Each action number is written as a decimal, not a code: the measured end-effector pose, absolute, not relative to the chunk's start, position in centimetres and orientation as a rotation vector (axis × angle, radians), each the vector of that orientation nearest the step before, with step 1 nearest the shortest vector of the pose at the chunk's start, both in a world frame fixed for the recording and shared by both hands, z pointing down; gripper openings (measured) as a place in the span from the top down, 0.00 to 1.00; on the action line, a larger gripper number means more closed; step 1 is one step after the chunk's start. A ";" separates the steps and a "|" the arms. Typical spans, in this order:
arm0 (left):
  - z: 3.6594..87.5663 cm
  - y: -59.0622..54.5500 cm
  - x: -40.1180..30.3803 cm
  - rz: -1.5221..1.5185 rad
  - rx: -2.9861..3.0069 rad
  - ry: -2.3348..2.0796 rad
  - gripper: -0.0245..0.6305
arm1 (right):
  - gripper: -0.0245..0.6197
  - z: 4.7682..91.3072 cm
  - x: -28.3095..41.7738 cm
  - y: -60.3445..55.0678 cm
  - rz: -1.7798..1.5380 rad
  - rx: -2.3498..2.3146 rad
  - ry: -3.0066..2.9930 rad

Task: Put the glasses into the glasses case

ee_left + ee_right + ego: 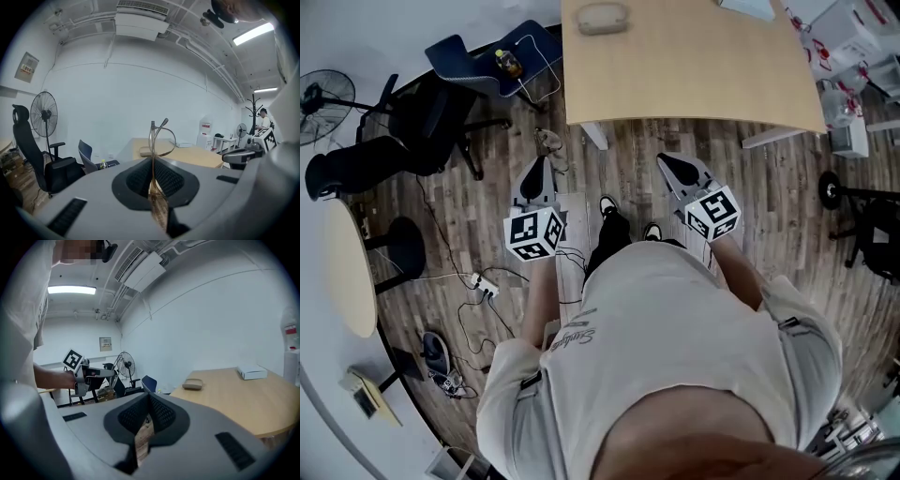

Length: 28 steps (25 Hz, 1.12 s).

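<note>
My left gripper (pixel 537 169) is held over the wooden floor, short of the table, and is shut on a pair of thin-rimmed glasses (pixel 158 137). They stick up edge-on from between its jaws (pixel 152 161). The tan glasses case (pixel 602 17) lies closed near the far edge of the light wooden table (pixel 694 66). In the left gripper view the case (pixel 143 152) shows just behind the glasses. My right gripper (pixel 670 164) hovers beside the left one, also short of the table. Its jaws (pixel 149 404) are shut on nothing, and the case (pixel 193 385) lies ahead on the table.
A white box (pixel 251 371) rests on the table's far right. Office chairs (pixel 441 122), a standing fan (pixel 323 94) and a round side table (pixel 347 272) stand to the left. Cables and a power strip (pixel 486 286) lie on the floor. Boxes (pixel 853 37) are stacked at the right.
</note>
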<state>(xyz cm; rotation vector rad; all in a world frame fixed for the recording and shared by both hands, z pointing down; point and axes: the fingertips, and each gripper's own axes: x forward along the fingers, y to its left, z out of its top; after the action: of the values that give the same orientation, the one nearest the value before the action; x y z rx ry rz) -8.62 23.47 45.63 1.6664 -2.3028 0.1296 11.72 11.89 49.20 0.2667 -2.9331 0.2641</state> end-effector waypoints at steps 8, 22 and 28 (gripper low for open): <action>44.7 18.6 -14.2 0.073 1.794 -2.232 0.93 | 0.97 45.6 3.5 9.6 0.198 0.316 -2.971; 47.1 15.0 -18.2 0.068 1.936 -2.057 0.93 | 0.97 45.1 -1.1 7.5 0.179 0.553 -2.907; 48.0 14.6 -18.9 0.044 1.899 -2.042 0.93 | 0.97 45.6 -2.0 5.7 0.180 0.577 -2.885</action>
<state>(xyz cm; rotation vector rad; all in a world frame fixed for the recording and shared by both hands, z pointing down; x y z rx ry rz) -18.85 14.57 47.97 1.8986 -2.0419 0.0442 -1.98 5.71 45.56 0.5774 -2.8855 0.1804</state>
